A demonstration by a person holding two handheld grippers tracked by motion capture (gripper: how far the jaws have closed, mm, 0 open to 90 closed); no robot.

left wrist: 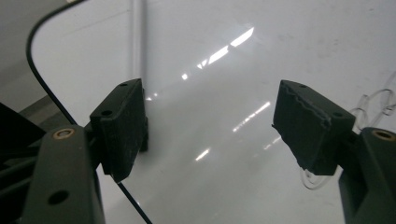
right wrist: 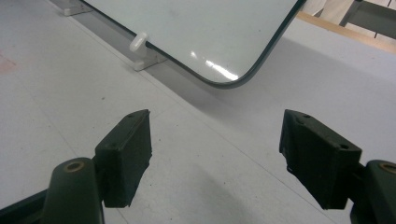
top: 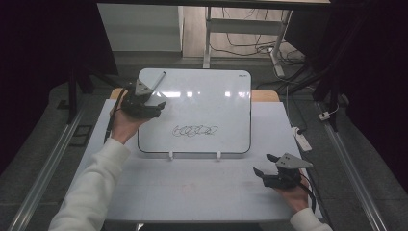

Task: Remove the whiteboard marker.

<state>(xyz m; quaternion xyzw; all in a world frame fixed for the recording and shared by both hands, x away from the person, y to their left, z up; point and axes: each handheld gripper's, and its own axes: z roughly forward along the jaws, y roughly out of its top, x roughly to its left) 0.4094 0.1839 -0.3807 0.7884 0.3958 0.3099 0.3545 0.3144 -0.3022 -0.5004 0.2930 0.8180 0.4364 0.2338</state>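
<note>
A white board [top: 207,96] with a dark rim lies on the table, and a black scribble [top: 195,130] is drawn near its lower middle. A grey marker [top: 159,79] lies on the board's top left corner. My left gripper [top: 161,109] hovers over the board's left part, just below the marker, open with nothing between its pads. In the left gripper view the jaws [left wrist: 210,121] stand wide over the glossy board [left wrist: 233,70], with part of the scribble [left wrist: 378,100] at the right. My right gripper [top: 262,163] rests open and empty off the board's lower right corner [right wrist: 224,79].
Two white clips [top: 170,155] [top: 218,155] hold the board's near edge; one clip [right wrist: 140,42] is seen up close. The pale table top [top: 192,187] stretches toward the person. A white power strip [top: 302,139] and cables lie at the right. Metal rails run along both sides.
</note>
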